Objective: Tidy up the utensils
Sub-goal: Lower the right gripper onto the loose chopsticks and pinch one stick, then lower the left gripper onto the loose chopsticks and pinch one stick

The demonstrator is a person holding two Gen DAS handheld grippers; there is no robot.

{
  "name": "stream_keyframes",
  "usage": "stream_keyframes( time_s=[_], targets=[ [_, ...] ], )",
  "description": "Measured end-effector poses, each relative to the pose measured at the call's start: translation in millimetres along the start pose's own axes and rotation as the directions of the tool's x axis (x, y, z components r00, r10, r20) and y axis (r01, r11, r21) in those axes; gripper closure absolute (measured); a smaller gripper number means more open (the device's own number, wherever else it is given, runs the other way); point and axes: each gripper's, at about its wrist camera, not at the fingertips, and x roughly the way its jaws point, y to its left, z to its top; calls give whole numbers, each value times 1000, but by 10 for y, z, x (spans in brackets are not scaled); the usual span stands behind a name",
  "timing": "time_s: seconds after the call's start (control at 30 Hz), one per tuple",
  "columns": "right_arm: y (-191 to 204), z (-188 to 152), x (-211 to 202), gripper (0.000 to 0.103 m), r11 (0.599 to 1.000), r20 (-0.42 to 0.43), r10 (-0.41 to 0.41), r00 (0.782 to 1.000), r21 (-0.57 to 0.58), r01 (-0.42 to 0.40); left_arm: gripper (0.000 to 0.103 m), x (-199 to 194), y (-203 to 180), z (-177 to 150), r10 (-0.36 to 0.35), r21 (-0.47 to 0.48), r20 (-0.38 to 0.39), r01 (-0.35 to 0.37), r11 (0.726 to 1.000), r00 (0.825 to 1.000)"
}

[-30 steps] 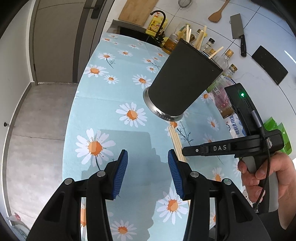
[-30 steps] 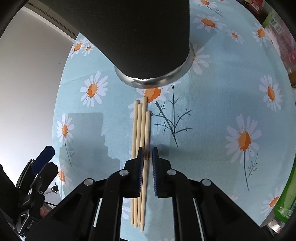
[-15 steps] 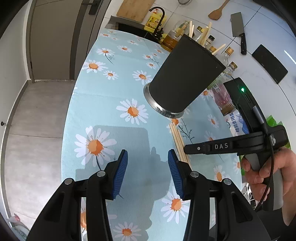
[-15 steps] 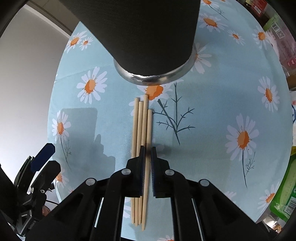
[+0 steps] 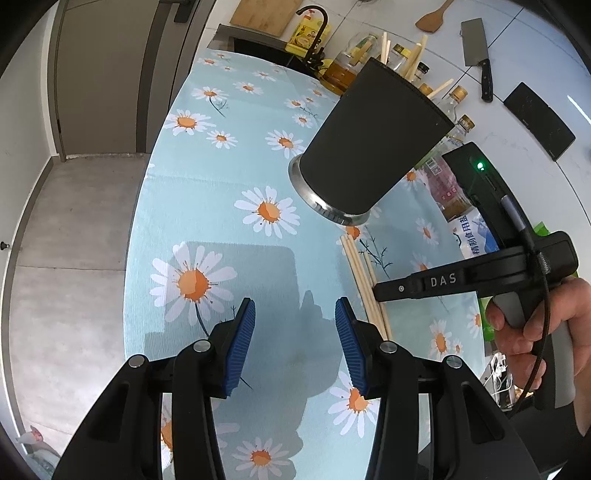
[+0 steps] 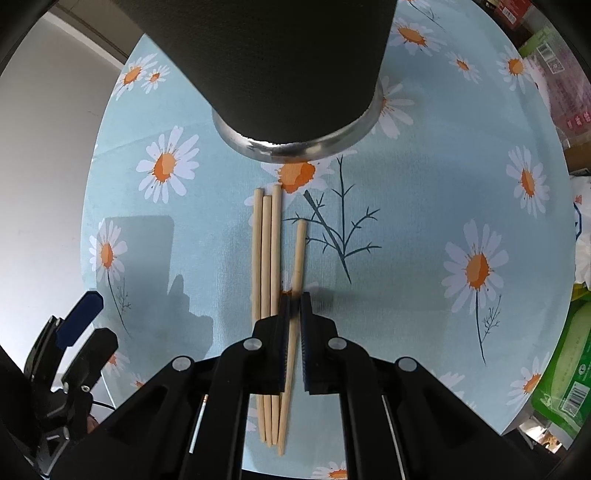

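Black matt holder (image 5: 373, 144) with a steel foot ring, stood on the worktop (image 5: 221, 229) under a light-blue daisy cloth; several pale wooden chopsticks (image 5: 417, 62) are seen projecting above its rim, their number not determinable. Four loose chopsticks are laid on the cloth just in front of the holder's base: three chopsticks (image 6: 264, 258) lie parallel and touching one another, and the fourth chopstick (image 6: 297, 258) is angled away from them at its far end. The fourth chopstick is clamped between the nearly shut fingers of the right gripper (image 6: 293, 295), at about mid-length. The left gripper (image 5: 295, 317) is held above bare cloth well to the left of the sticks, jaws spread wide, nothing between them. Behind the holder, at the far edge: oil bottles (image 5: 458, 125) and jars crowded together, a packet (image 5: 472, 236) with printed text. On the tiled wall: a cleaver (image 5: 476, 55), a wooden spatula (image 5: 432, 20), a cutting board (image 5: 266, 14)
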Motion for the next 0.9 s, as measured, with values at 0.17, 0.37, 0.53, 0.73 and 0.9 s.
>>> stream_keyframes(
  time_s=[0.17,0.37,0.53,0.73,0.9],
  targets=[
    [13,-79,-9,99,1000,35,-8,999,-24,9,59,57,-20,0,12,-13,-15,-12,1000,1000],
    [-80,-130,-58,98,997,32,72,997,-25,-71,59,82,-127,41,52,5,-14,-52,999,999],
    [-182,-131,-249,98,987,69,150,986,-67,-146,59,108,-316,77,72,19,-27,-72,997,997],
    [-339,-186,-493,98,968,94,231,968,-120,-219,59,263,-530,153,104,45,-56,-102,994,993],
    [-561,-215,-613,98,954,108,283,953,-133,-268,59,435,-640,179,150,62,-108,-144,988,983]
  ],
)
